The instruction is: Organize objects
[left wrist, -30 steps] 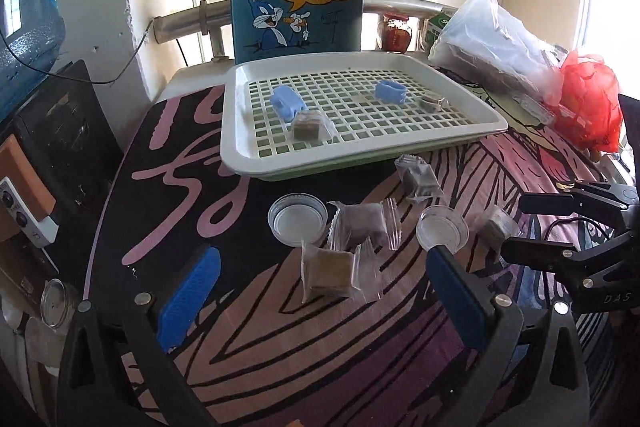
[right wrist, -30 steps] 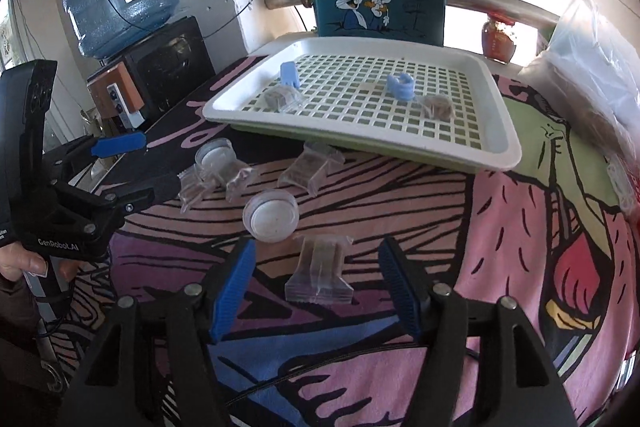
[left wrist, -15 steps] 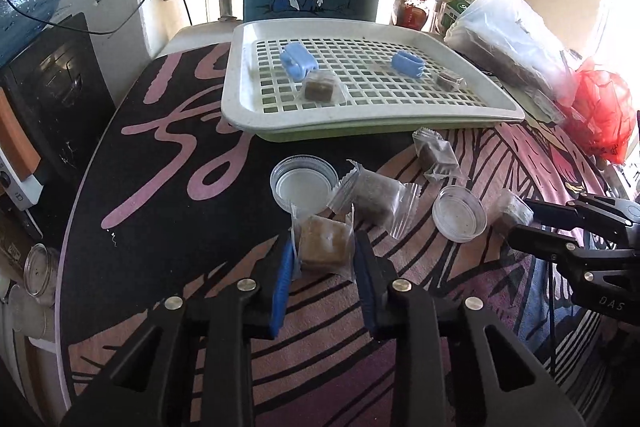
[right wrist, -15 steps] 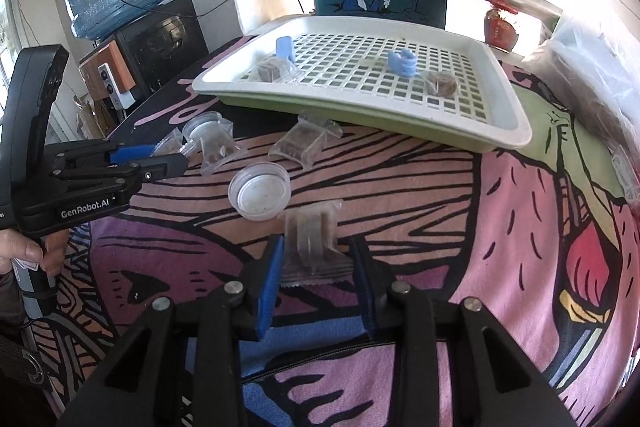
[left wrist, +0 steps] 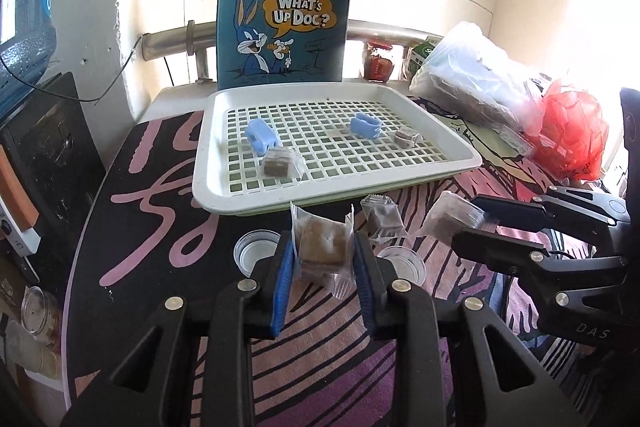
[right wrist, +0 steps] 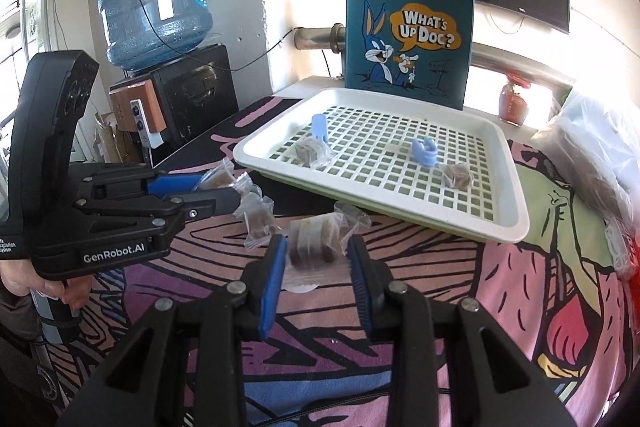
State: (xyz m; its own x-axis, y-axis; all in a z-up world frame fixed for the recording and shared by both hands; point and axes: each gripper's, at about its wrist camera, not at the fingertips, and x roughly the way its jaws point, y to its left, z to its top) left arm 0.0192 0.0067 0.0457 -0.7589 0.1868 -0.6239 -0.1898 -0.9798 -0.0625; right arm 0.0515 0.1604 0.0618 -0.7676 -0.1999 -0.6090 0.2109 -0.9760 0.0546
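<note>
We see the bench (left wrist: pixel 152 211) under its patterned black, pink and purple cloth, and on it, at the far side, the white plastic lattice tray (left wrist: pixel 460 157), stacked on a pale green one. Behind the tray stands the teal cartoon-rabbit tote bag (left wrist: pixel 284 7), upright. On the tray's grid lie two light blue plastic clips (left wrist: pixel 260 135), well apart, and two clear-wrapped brown squares (left wrist: pixel 279 163), one just beside the nearer clip and one toward the right edge. Our left gripper (left wrist: pixel 322 259) has just been closing, and its blue-padded fingers (left wrist: pixel 284 275) are clamped on a tan square snack in a clear crinkled wrapper (left wrist: pixel 322 247), held clear of the cloth, in front of the tray's near rim. Our right gripper (right wrist: pixel 316 259) has likewise just been closing; its fingers press on a darker brown snack in a clear wrapper (right wrist: pixel 312 243), also lifted off the cloth, short of the tray. On the bench between the grippers and the tray rest another wrapped brown piece (left wrist: pixel 382 219) and two round clear plastic lids (left wrist: pixel 256 253), partly hidden behind the left fingers.
</note>
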